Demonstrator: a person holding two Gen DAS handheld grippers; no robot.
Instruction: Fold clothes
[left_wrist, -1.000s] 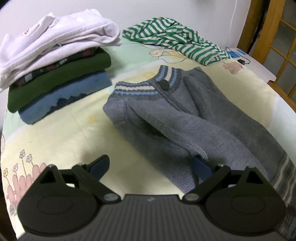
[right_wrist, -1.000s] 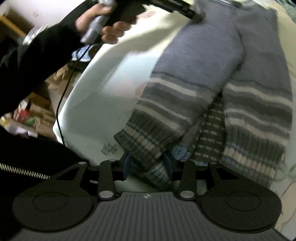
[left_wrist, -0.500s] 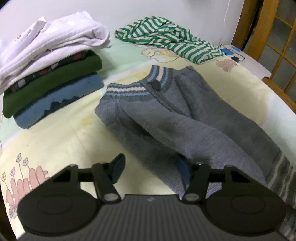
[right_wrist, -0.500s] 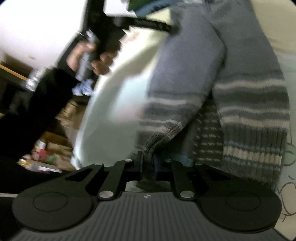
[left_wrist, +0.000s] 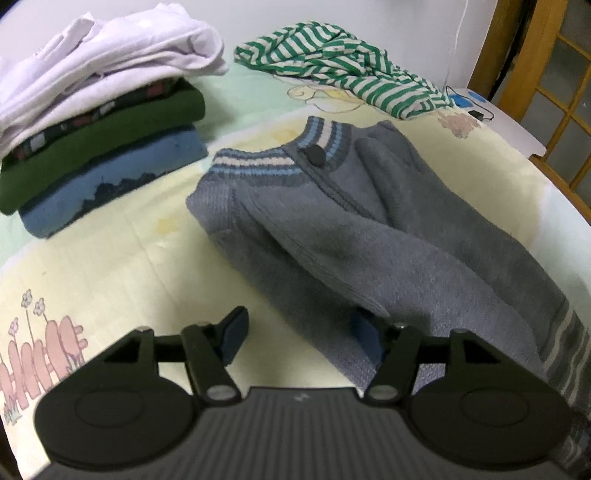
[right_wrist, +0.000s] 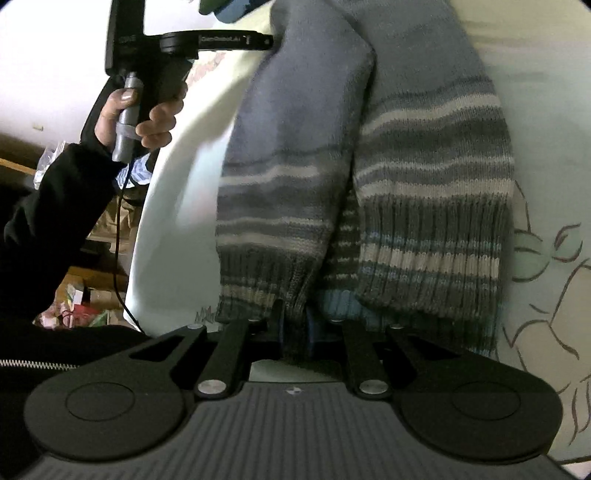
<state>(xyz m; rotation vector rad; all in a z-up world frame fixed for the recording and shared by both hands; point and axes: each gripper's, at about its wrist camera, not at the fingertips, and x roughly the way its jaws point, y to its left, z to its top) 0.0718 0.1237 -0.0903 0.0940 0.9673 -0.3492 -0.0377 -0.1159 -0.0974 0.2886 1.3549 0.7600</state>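
A grey knit sweater (left_wrist: 332, 229) with a blue and cream striped collar lies on the pale printed sheet (left_wrist: 110, 266), sleeves folded in. My left gripper (left_wrist: 300, 336) sits low at its left side edge; its jaws are opening, with the edge of the knit between them. The right pad is against the cloth and the left pad stands off it. In the right wrist view, my right gripper (right_wrist: 295, 328) is shut on the ribbed striped hem of the sweater (right_wrist: 424, 147). The left gripper (right_wrist: 221, 38) shows there too, held by a hand (right_wrist: 147, 118).
A stack of folded clothes (left_wrist: 103, 147), white over green over blue, stands at the back left. A crumpled green-and-white striped garment (left_wrist: 343, 55) lies at the back. A wooden frame (left_wrist: 554, 74) and a cable (left_wrist: 476, 112) are at the right. Floor clutter (right_wrist: 74, 295) lies beyond the bed's edge.
My right gripper closed onto the hem and rolled, shifting along the bed edge. My left gripper's jaws narrowed around the sweater's side edge while the hand stayed almost still.
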